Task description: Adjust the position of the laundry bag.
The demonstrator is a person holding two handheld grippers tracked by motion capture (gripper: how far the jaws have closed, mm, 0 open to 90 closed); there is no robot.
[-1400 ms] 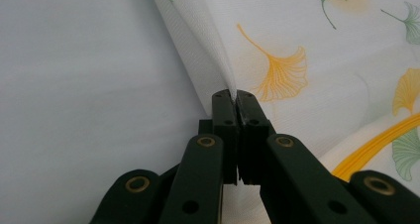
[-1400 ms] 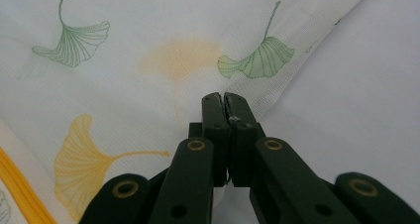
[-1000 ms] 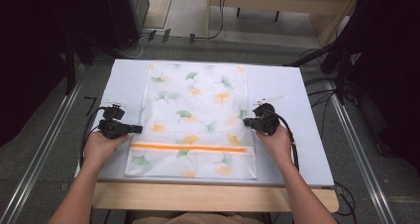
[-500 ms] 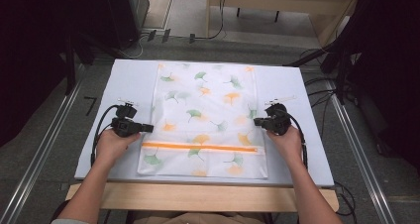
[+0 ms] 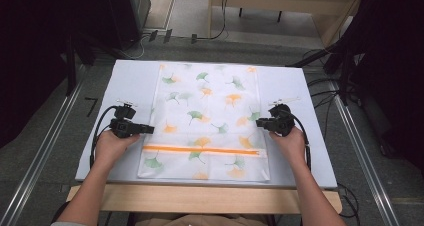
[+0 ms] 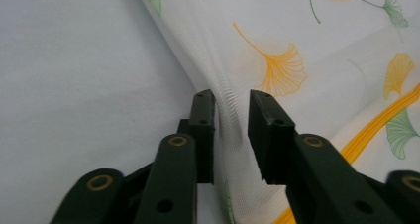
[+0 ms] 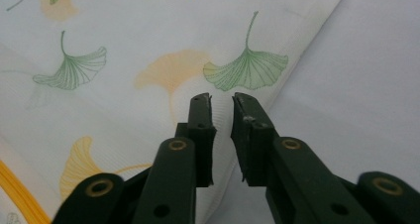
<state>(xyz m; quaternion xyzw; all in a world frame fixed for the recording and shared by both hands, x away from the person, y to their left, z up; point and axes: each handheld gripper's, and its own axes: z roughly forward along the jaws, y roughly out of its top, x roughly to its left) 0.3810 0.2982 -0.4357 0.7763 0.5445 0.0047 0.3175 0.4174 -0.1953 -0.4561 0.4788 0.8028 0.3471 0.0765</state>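
While the bag (image 5: 207,121) lies flat mid-table, long axis running away from the person, each gripper sits at one long edge — left gripper (image 5: 146,129) at its left side, right gripper (image 5: 260,123) at its right. Both jaws have just been opening; the edges lie slack between them, unpinched.

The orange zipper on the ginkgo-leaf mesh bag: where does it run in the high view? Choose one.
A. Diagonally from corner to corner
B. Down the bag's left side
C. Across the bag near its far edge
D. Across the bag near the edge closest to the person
D: the orange zipper runs crosswise on the mesh bag, in its near part, level with the person's hands.
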